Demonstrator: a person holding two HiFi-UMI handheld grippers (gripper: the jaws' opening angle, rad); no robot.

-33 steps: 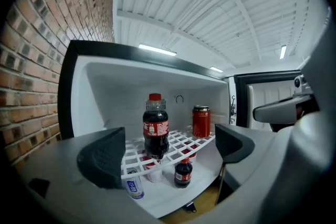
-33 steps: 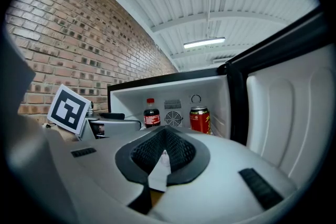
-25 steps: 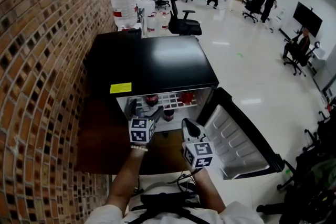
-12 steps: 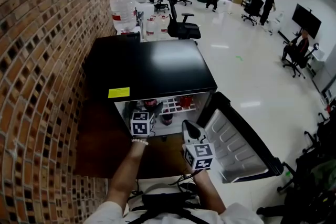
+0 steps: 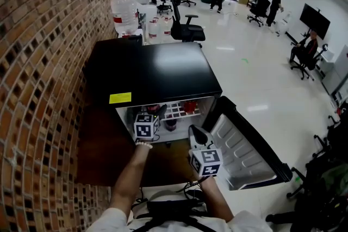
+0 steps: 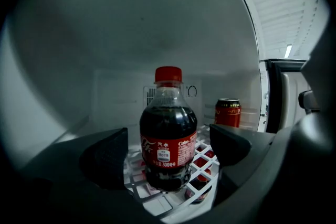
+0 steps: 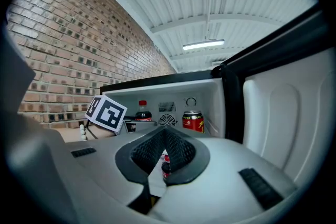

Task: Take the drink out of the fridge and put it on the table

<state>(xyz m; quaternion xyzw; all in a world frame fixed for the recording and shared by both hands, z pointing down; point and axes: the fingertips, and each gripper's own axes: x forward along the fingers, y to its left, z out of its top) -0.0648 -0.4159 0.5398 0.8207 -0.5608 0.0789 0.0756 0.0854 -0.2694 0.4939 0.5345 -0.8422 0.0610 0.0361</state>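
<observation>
A small cola bottle with a red cap stands on the white wire shelf of the open black fridge. My left gripper reaches into the fridge. Its jaws have just been closing, and the bottle stands between the pads with a narrow gap on each side. The right gripper view shows the same bottle beside the left marker cube. My right gripper hangs in front of the fridge, its pads meeting at the tips with nothing held.
A red can stands at the shelf's right. Another bottle sits on a lower level. The fridge door hangs open to the right. A brick wall runs along the left. A water jug and an office chair stand behind.
My left gripper has moved forward from just outside the fridge into its opening, so its jaws are now hidden inside in the head view. The right gripper has stayed in place.
</observation>
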